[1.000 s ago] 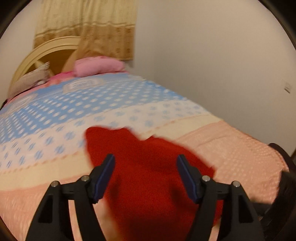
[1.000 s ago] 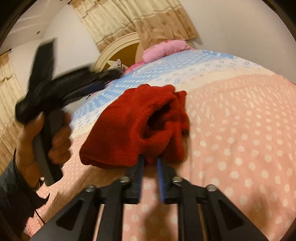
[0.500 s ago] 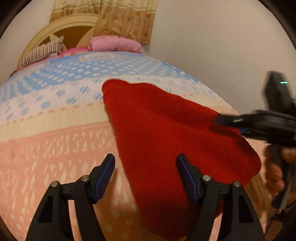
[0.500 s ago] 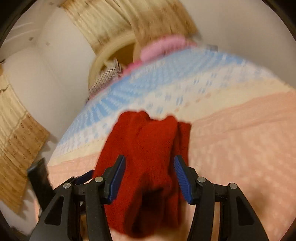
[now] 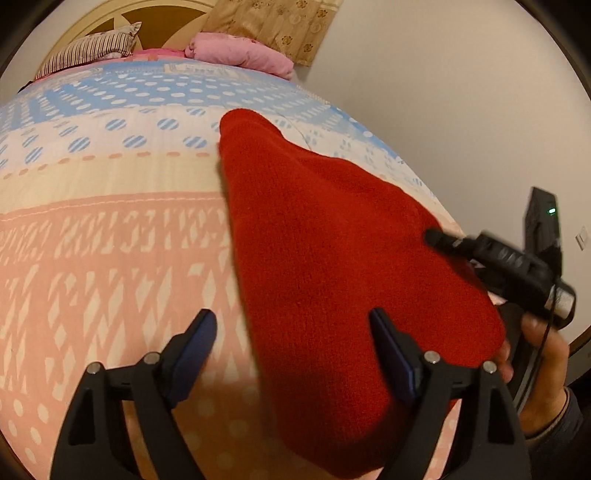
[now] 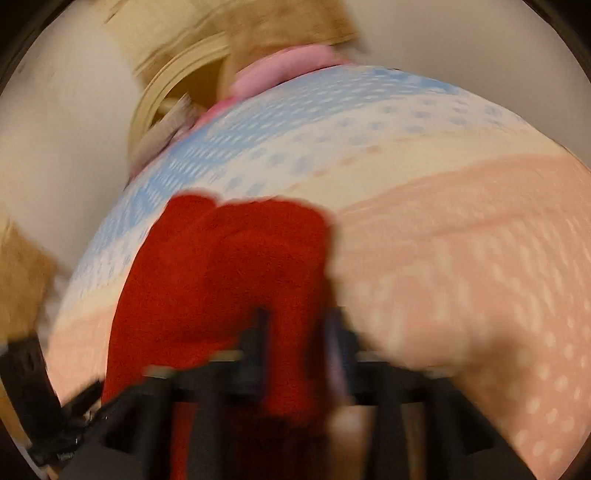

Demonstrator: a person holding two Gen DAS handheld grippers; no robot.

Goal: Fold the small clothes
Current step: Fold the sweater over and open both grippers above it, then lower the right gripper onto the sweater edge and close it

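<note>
A red knit garment (image 5: pixel 332 258) lies spread on the bed (image 5: pixel 110 240), running from the blue-dotted band down to the near edge. My left gripper (image 5: pixel 293 350) hovers low over its near end. Its jaws are opening wide; red cloth lies under and between them, and the pads do not press it. My right gripper (image 5: pixel 432 236), held in a hand (image 5: pixel 543 369), meets the garment's right edge. In the blurred right wrist view my right gripper (image 6: pixel 297 347) has its fingers fairly close, with red garment (image 6: pixel 221 277) filling the gap; its jaws are opening.
The quilt has peach, cream and blue dotted bands. A pink pillow (image 5: pixel 240 55) and a striped pillow (image 5: pixel 88 51) lie against the headboard (image 5: pixel 110 18) at the far end. A pale wall (image 5: pixel 461 110) runs along the bed's right side, with a curtain (image 5: pixel 280 26) behind.
The left gripper sank toward the bed and its jaws spread wider. The garment went from bunched to lying spread. The right gripper swung sideways along it, its fingers now closer than half a second ago.
</note>
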